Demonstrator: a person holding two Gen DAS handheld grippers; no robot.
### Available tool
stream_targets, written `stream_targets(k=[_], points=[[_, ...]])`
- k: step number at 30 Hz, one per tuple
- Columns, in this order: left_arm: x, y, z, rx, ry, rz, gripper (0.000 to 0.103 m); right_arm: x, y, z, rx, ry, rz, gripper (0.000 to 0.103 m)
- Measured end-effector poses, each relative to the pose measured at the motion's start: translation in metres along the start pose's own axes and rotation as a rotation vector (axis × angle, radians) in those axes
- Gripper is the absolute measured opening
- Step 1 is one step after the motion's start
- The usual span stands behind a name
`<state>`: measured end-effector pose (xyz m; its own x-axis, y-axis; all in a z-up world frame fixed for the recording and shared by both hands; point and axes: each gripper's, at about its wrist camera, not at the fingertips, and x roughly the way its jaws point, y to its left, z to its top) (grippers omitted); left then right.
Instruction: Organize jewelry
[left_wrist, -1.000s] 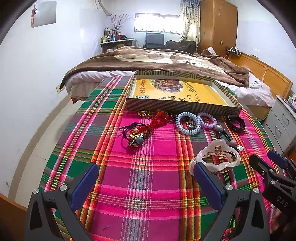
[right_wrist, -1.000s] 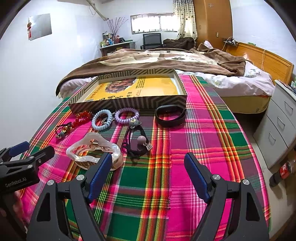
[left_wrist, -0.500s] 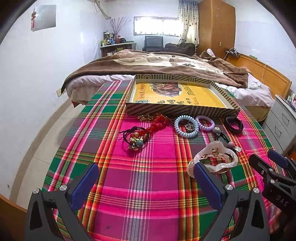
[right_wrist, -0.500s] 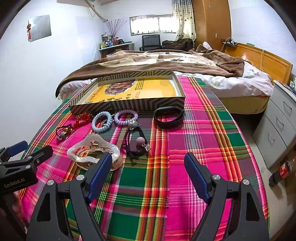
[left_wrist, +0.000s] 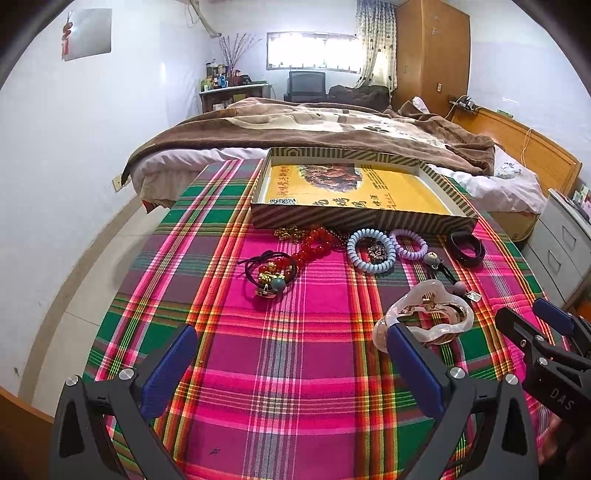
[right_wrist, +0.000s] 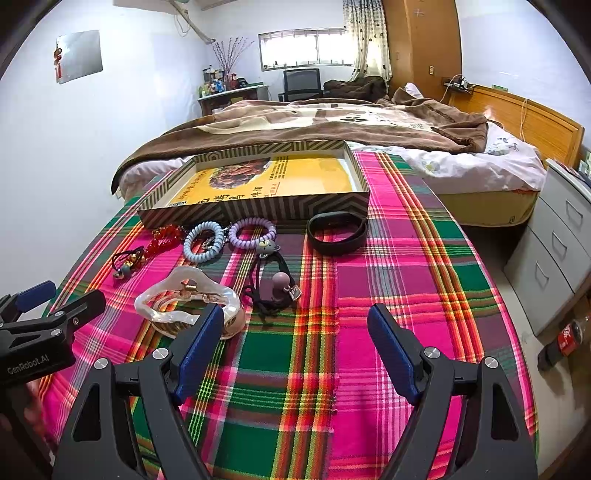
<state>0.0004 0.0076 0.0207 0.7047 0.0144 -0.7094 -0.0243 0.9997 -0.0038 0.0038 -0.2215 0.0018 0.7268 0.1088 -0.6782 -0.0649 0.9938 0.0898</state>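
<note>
On the plaid cloth lie several pieces in front of a striped tray (left_wrist: 362, 218) (right_wrist: 258, 212) with a yellow floor. A pearly hair claw (left_wrist: 428, 317) (right_wrist: 188, 302) is nearest. Behind it are a blue coil bracelet (left_wrist: 369, 251) (right_wrist: 203, 242), a purple coil bracelet (left_wrist: 410, 243) (right_wrist: 253, 232), red beads (left_wrist: 314, 247) (right_wrist: 162, 240), a black band (left_wrist: 467, 249) (right_wrist: 338, 234), black hair ties with a gold charm (left_wrist: 269, 275) and a black tie with a pink bead (right_wrist: 275, 288). My left gripper (left_wrist: 291, 365) and right gripper (right_wrist: 295, 343) both hover open, holding nothing.
A bed with a brown blanket (left_wrist: 314, 129) stands right behind the table. Grey drawers (right_wrist: 554, 240) sit to the right, with a cola bottle (right_wrist: 561, 336) on the floor beside them. A white wall runs along the left. Bare plaid cloth (right_wrist: 406, 280) lies to the right of the jewelry.
Both grippers have drawn back and up slightly, so the jewelry and tray sit a little farther off. Nothing was grasped or moved.
</note>
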Motion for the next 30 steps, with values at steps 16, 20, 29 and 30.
stream_targets(k=[16, 20, 29, 30], points=[[0.008, 0.009, 0.001, -0.011, 0.02, 0.007, 0.103, 0.0, 0.003, 0.001, -0.027, -0.009, 0.03, 0.08], [0.008, 0.023, 0.005, -0.026, 0.006, -0.008, 0.103, -0.002, 0.006, 0.008, -0.075, -0.022, 0.09, 0.08], [0.009, 0.06, 0.013, -0.01, 0.001, 0.027, 0.103, 0.015, 0.047, 0.016, -0.32, 0.078, 0.364, 0.08], [0.01, 0.063, 0.013, -0.012, 0.002, 0.023, 0.103, 0.017, 0.054, 0.015, -0.356, 0.082, 0.372, 0.08]])
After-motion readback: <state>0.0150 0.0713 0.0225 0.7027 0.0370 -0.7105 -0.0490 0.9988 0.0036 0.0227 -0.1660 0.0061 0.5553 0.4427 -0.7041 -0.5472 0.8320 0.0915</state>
